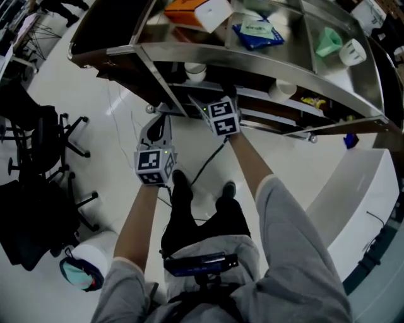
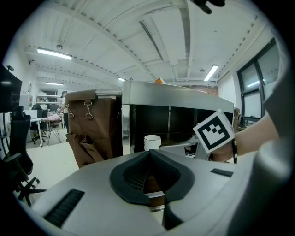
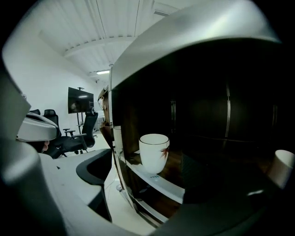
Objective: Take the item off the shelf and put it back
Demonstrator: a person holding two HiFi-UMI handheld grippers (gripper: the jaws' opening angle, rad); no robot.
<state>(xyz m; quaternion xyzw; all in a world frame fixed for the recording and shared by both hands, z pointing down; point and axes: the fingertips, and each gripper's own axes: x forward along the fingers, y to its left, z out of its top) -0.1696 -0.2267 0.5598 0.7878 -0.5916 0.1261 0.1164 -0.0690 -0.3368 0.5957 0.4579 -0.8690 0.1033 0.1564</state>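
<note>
A white cup [image 1: 195, 71] with a reddish leaf print stands at the left end of the steel shelf unit's [image 1: 265, 60] dark middle shelf. In the right gripper view the cup [image 3: 154, 152] sits upright just behind the shelf's metal lip. My right gripper [image 1: 213, 96] is at that shelf's front edge, a little short of the cup. Its jaws stand wide apart around nothing, and the right gripper [image 3: 156, 196] touches no cup. My left gripper [image 1: 159, 124] hangs lower and further left, away from the shelf, its jaws together and empty. The left gripper [image 2: 150, 177] view shows the cup [image 2: 152, 142] beyond it.
A second pale cup [image 1: 281, 90] lies further right on the same shelf. The top shelf holds an orange box [image 1: 183, 9], a blue packet [image 1: 257, 33] and a green cup [image 1: 329, 41]. A brown bag [image 2: 90, 126] hangs on the shelf's left side. Office chairs [image 1: 38, 145] stand at left.
</note>
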